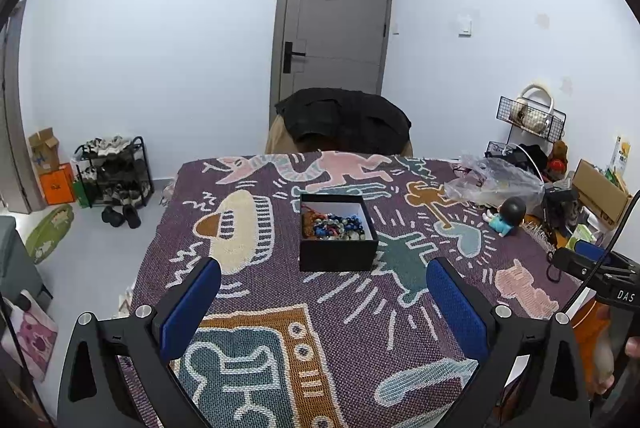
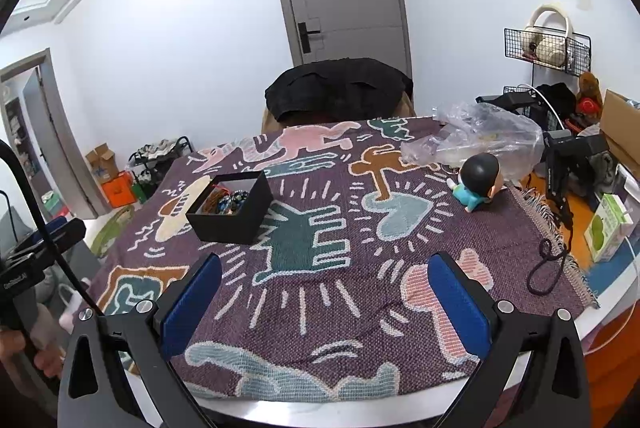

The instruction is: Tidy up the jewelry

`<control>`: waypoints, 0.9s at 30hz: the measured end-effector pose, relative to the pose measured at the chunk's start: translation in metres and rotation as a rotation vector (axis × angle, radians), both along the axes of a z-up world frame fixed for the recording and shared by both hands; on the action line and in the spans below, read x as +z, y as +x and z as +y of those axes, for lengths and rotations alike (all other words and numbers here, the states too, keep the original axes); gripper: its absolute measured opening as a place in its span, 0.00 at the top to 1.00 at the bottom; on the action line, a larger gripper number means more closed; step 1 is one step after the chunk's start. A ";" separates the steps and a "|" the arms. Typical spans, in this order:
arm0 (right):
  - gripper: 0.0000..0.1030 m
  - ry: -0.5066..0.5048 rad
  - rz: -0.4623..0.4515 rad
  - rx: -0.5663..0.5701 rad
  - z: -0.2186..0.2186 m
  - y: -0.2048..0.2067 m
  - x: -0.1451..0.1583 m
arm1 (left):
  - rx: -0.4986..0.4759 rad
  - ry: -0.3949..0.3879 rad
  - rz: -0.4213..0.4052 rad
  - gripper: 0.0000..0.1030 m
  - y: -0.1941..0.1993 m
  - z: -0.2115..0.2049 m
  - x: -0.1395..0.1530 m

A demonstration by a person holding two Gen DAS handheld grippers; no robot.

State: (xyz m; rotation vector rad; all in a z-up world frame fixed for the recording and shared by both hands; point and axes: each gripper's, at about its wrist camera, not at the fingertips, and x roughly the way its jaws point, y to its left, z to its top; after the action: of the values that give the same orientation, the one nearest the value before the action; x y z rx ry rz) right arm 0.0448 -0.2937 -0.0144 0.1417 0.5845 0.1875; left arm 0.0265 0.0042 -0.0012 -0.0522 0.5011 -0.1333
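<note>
A black open box [image 1: 338, 252] [image 2: 236, 218] stands on the patterned purple cloth [image 1: 352, 328] [image 2: 360, 228] that covers the table. Inside lies a heap of jewelry [image 1: 334, 226] [image 2: 226, 203]: blue, grey and brown beads with a reddish cord. My left gripper [image 1: 324, 302] is open, its blue pads wide apart, hovering short of the box with nothing between them. My right gripper [image 2: 325, 296] is open too, over the cloth to the right of the box and nearer the table's front edge. Each gripper's body shows at the edge of the other's view.
A small figure [image 1: 506, 214] [image 2: 476, 184] with a dark round head lies at the right of the cloth beside a crumpled clear plastic bag [image 1: 496, 180] [image 2: 476, 136]. A chair draped with a black garment [image 1: 344, 120] [image 2: 340, 88] stands behind the table. Boxes, cables and a green carton [image 2: 608, 228] crowd the right edge.
</note>
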 end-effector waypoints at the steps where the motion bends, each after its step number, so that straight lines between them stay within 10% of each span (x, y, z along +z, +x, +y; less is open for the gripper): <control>1: 0.00 0.000 -0.001 0.000 0.000 0.000 0.000 | 0.000 0.001 -0.001 0.00 0.000 0.000 0.000; 27: 0.00 0.010 -0.008 0.003 0.007 -0.004 0.000 | -0.017 0.019 -0.012 0.00 -0.006 -0.011 0.006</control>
State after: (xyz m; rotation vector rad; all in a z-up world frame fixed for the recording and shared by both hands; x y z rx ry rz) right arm 0.0409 -0.2870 -0.0144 0.1501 0.5761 0.1938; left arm 0.0205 -0.0068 0.0049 -0.0291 0.4912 -0.1453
